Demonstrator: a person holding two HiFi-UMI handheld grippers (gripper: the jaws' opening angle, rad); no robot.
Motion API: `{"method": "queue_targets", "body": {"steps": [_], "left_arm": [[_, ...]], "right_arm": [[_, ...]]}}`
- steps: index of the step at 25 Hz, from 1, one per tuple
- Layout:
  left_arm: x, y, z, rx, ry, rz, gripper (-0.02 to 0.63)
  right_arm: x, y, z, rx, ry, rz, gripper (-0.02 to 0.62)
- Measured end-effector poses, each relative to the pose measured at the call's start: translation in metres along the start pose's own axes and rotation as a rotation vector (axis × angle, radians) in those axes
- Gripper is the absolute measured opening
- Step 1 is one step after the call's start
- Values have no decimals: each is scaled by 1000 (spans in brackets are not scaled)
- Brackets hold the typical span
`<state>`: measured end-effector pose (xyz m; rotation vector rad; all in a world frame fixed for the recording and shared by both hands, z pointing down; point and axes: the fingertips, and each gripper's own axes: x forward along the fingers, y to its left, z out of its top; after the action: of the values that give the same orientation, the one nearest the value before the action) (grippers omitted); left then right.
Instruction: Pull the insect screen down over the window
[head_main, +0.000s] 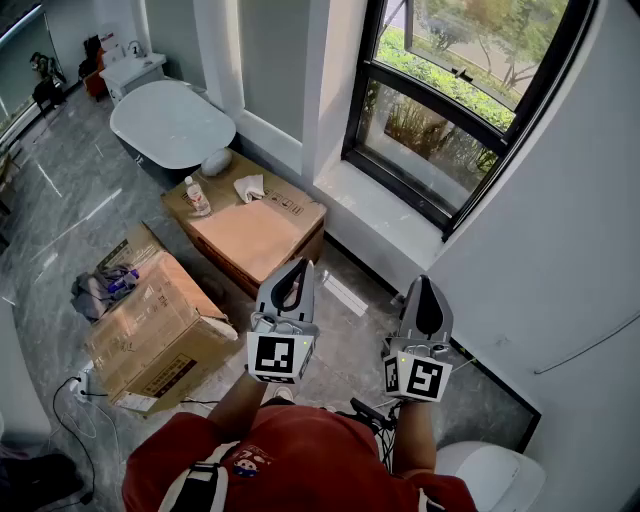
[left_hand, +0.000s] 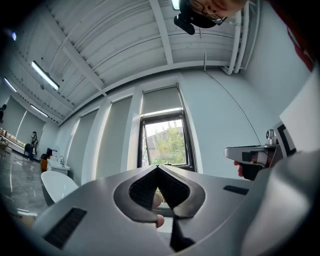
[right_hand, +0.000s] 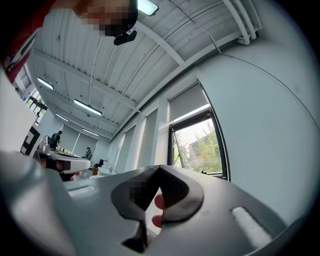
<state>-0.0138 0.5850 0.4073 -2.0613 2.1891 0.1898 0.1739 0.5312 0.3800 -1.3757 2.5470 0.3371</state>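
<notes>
The person's red shirt fills the bottom of the head view, and both arms reach forward from it at about chest height. The left tongs are pressed together with nothing between them. The right tongs are likewise shut and empty, so nothing is gripped yet. The black-framed window stands ahead and to the right, above a pale sill. It is well apart from both tongs, and the right one is the nearer. In the left gripper view a grey panel covers the top part of the window opening. Its lower edge runs level across the frame, with open glass and greenery below. I take this panel for the insect screen, though I cannot tell it for certain from a roller blind like those that close the bays to the left. If it is, its pull edge lies high and forward of the tongs, with its long axis horizontal. The coming move would then be a reach up and ahead toward the right, then a straight draw down toward the sill. A cardboard box and a white bathtub stand off to the left, clear of that path.
</notes>
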Motion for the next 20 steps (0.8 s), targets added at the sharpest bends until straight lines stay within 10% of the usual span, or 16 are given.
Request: {"method": "queue_targets", "body": {"steps": [20], "left_arm": [[-16,84,1,-23,-16,12,5]], "right_arm": [[31,93,-12,14,13,30,9]]}}
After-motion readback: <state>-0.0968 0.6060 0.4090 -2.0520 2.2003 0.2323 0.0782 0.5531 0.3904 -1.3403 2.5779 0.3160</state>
